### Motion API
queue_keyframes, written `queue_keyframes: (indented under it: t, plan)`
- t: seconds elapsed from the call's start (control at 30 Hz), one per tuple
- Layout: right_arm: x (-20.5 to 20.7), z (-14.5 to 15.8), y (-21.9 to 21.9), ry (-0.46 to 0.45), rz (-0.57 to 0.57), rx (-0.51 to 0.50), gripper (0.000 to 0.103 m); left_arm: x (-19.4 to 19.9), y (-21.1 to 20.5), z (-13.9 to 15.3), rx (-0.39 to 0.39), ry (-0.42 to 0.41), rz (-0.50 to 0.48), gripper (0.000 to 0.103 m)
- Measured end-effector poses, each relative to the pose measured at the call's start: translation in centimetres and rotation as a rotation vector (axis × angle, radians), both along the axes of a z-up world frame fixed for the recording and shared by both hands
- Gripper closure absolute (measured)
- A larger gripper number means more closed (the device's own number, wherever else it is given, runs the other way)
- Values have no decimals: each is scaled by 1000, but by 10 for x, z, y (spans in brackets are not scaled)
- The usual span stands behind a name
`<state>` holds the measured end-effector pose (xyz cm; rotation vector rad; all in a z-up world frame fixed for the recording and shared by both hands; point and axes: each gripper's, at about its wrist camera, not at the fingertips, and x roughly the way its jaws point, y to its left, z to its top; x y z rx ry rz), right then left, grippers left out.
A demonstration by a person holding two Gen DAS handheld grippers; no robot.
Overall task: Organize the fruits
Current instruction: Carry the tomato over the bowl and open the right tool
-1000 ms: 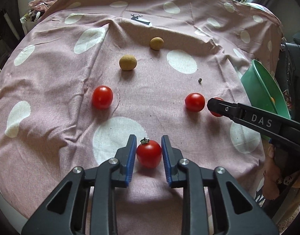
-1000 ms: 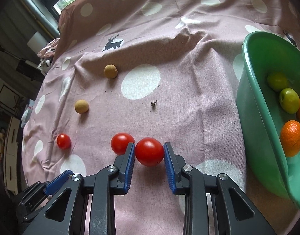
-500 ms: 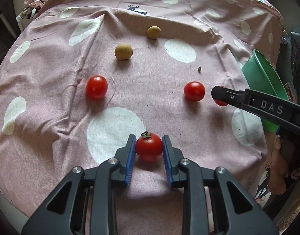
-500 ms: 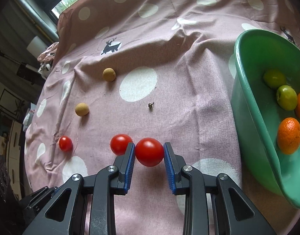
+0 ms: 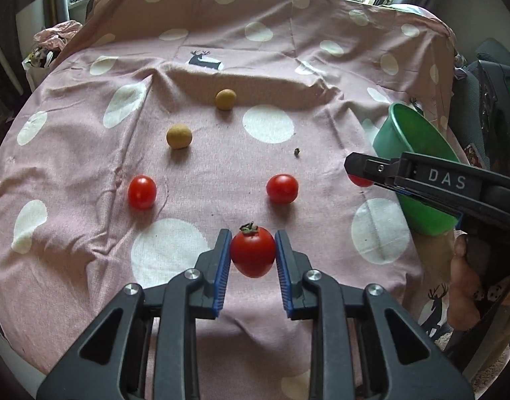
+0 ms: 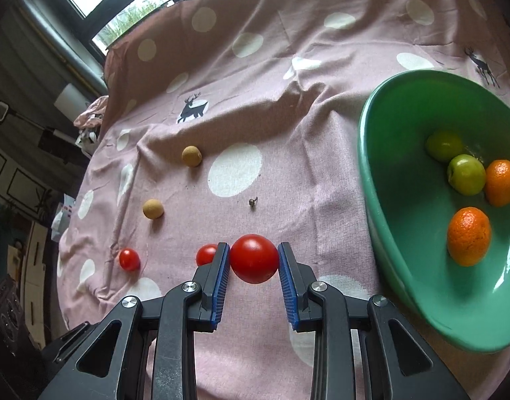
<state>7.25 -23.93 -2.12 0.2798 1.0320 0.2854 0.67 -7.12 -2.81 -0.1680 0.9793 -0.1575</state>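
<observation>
My left gripper [image 5: 252, 250] is shut on a red tomato with a green stem [image 5: 252, 250], held just above the pink spotted cloth [image 5: 88, 220]. My right gripper [image 6: 254, 260] is shut on a second red tomato [image 6: 254, 258], also lifted off the cloth. In the left wrist view the right gripper [image 5: 360, 175] reaches in from the right, in front of the green bowl [image 5: 418, 133]. Two more red tomatoes [image 5: 142, 191] [image 5: 282, 188] and two tan round fruits [image 5: 179, 136] [image 5: 225, 99] lie on the cloth. The green bowl [image 6: 381, 166] holds two oranges [image 6: 469, 236] [image 6: 501, 182] and two green fruits [image 6: 465, 174] [image 6: 443, 145].
A small dark stem scrap [image 5: 297, 152] lies on the cloth between the tan fruits and the bowl. The cloth is rumpled, with a raised fold [image 5: 255, 73] at the back. A hand [image 5: 465, 303] shows at the right edge. Windows and clutter lie beyond the table.
Both grippers have risen with their tomatoes off the cloth. The left jaws, apart around the stemmed tomato a second ago, now press on it. The bowl shows more fully in both views.
</observation>
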Motion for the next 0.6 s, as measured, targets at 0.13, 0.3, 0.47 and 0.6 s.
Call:
queue_keyframes:
  t: [0.13,0.3,0.47,0.6]
  plan:
    - [-4,15,-19,-52,-39,29,72,0,-23,28,19,-111,-29,77]
    - [-8,26,-46,-90,-85,97,72,10,-54,47,9,-176,-97,77]
    - [-16,39,-75,-140,-160,129,72,18,-88,60,-15,-223,-180,77]
    - [-23,43,-105,-157,-232,171,72,23,-112,69,-52,-244,-232,77]
